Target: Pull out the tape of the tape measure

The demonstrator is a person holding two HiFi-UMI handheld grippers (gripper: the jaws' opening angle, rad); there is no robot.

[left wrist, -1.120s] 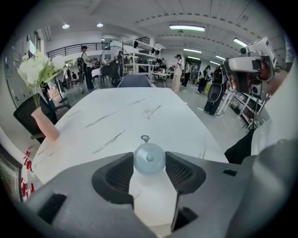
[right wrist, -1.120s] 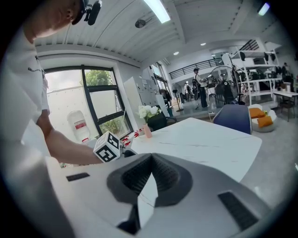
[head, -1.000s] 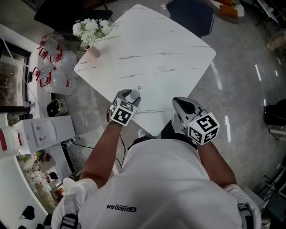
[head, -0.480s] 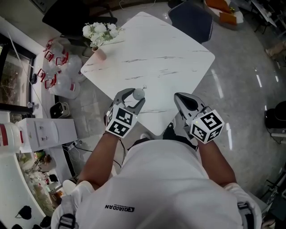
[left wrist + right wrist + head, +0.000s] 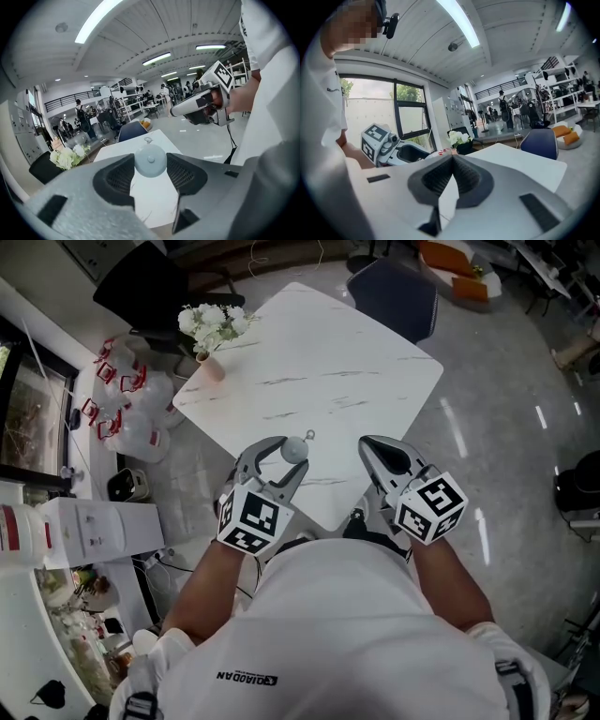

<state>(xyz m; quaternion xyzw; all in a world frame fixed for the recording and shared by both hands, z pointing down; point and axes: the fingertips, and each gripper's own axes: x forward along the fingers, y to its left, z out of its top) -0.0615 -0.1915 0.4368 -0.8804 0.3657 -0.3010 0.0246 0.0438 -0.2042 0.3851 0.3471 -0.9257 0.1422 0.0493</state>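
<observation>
A small round pale grey tape measure (image 5: pixel 150 161) sits between the pads of my left gripper (image 5: pixel 150 165), which is shut on its two sides. Its little ring tab (image 5: pixel 148 139) points away from me, toward the table. In the head view the tape measure (image 5: pixel 295 448) is held over the near corner of the white marble table (image 5: pixel 319 352). My right gripper (image 5: pixel 373 450) hovers a short way to the right of it, apart from it. In the right gripper view its tips (image 5: pixel 452 161) meet, shut with nothing between them.
A pink vase of white flowers (image 5: pixel 211 326) stands at the table's left corner. A dark blue chair (image 5: pixel 394 292) is at the far side and a black chair (image 5: pixel 141 287) at the far left. Bags (image 5: pixel 127 409) and a white box (image 5: pixel 89 526) lie on the floor to the left.
My left gripper with the tape measure has shifted slightly right, closer to the right gripper, and looks a little higher. The right gripper has hardly moved.
</observation>
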